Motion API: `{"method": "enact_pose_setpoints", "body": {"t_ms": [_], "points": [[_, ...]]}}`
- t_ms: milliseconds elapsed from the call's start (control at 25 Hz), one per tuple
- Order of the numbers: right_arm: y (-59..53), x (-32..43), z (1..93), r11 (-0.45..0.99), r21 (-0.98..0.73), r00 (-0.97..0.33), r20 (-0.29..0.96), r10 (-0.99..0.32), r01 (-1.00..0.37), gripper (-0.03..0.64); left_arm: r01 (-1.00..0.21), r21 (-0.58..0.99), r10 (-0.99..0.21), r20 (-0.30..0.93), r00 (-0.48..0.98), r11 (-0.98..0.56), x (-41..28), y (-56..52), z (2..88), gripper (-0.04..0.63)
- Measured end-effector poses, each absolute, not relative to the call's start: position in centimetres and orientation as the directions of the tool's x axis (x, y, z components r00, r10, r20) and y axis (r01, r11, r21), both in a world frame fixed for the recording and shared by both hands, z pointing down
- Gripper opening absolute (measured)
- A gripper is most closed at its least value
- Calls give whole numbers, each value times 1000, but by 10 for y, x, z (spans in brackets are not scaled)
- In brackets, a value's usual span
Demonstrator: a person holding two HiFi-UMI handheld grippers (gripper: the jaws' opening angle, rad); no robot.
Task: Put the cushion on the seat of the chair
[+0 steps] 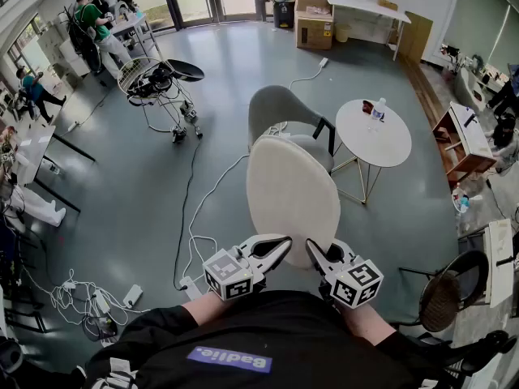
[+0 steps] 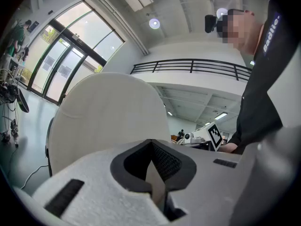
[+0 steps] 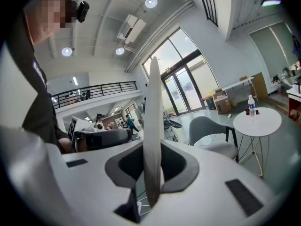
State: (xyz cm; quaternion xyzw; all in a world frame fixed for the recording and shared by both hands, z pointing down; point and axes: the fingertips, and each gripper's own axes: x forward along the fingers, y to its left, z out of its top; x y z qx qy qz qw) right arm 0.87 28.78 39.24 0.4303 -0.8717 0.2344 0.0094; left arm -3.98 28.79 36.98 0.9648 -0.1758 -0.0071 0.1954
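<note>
Our black top (image 1: 268, 347) is filling the bottom of the head view, and our two sleeves are reaching forward from it to the grippers. We are gripping the near edge of the cream cushion (image 1: 292, 197) with both of them. The left gripper (image 1: 280, 250) is pinching the cushion's near left corner, and in its own view the left gripper (image 2: 157, 194) is clamping a thin sliver of fabric while the broad face of the cushion (image 2: 108, 117) is rising ahead. The right gripper (image 1: 315, 254) is biting the near right corner; from the right gripper (image 3: 151, 182) we are seeing the cushion (image 3: 153, 126) edge-on, standing up between the closed jaws.

We are holding the cushion in the air in front of the grey chair (image 1: 280, 108), and in the head view it is covering much of the seat (image 1: 318, 151). The right gripper view is showing the chair (image 3: 211, 126) standing beyond the cushion, not touching it. Beside the chair, a round white table (image 1: 381, 148) is carrying a bottle (image 1: 378, 109).
</note>
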Motion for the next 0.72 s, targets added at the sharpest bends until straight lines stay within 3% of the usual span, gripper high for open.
{"method": "enact_pose_setpoints", "body": {"t_ms": [720], "points": [[275,26,394,510,-446,-640,209,-740,-736,75,-341,364,-340,68,938,-867,-22,273,368,2]]}}
